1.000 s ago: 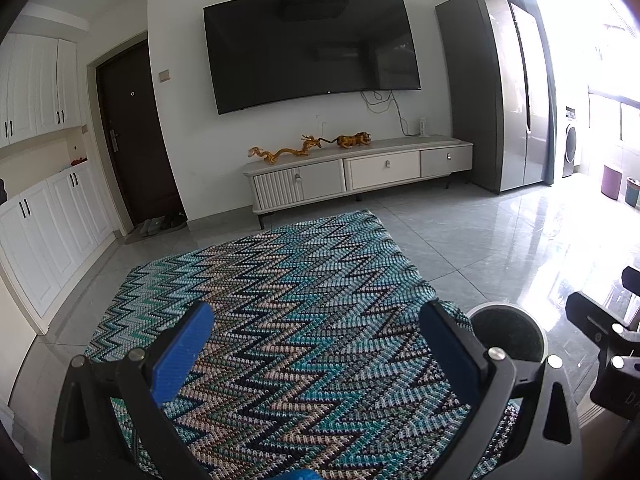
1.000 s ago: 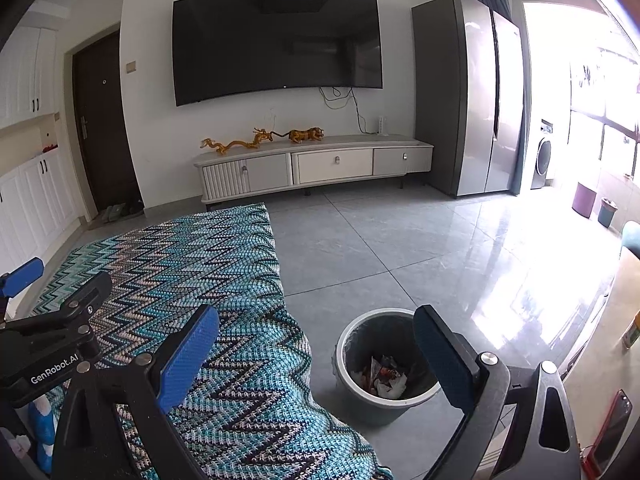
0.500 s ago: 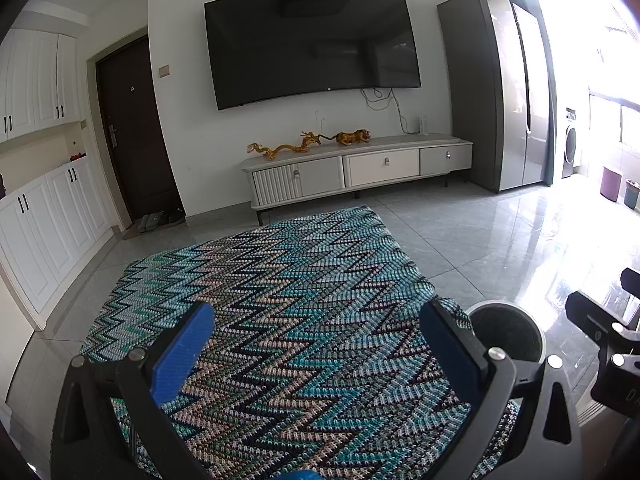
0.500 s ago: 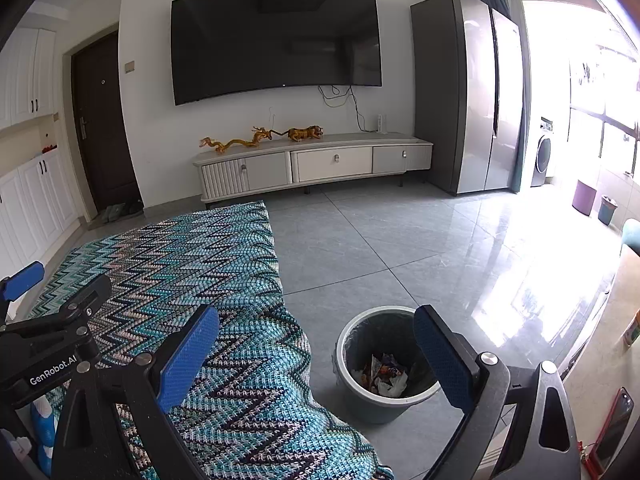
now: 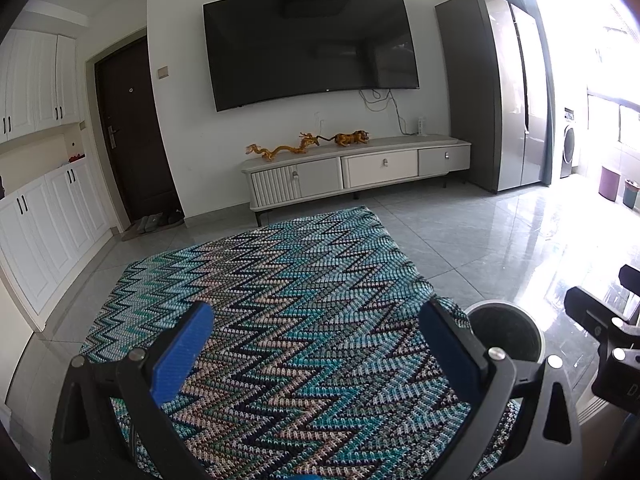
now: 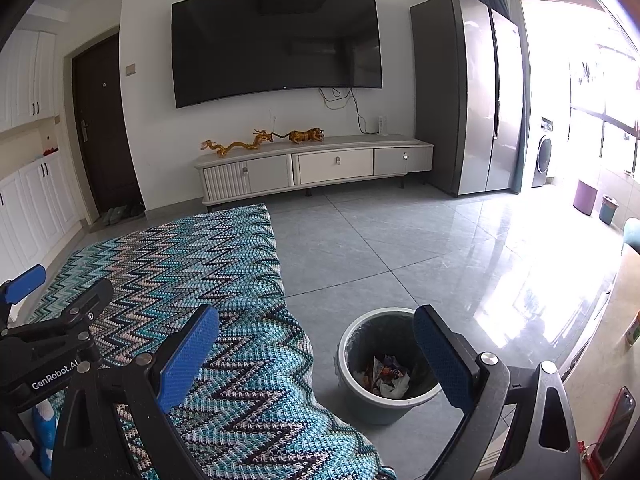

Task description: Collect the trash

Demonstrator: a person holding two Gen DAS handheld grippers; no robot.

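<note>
A grey trash bin point(image 6: 384, 392) stands on the tiled floor beside the zigzag-patterned cloth point(image 6: 192, 280); crumpled wrappers point(image 6: 386, 376) lie inside it. It shows in the left wrist view point(image 5: 506, 334) at the right. My right gripper point(image 6: 316, 352) is open and empty, held above the cloth's edge and the bin. My left gripper point(image 5: 316, 344) is open and empty over the cloth point(image 5: 280, 300). No loose trash shows on the cloth.
A TV cabinet point(image 6: 316, 168) with gold figurines stands under a wall TV point(image 6: 276, 44). A fridge point(image 6: 468, 92) is at the right. Small bins point(image 6: 596, 200) sit by the bright window. A phone point(image 6: 616, 424) lies at the lower right.
Both views have tilted up slightly, so the cloth and bin sit a little lower in frame. Both grippers stay open and empty.
</note>
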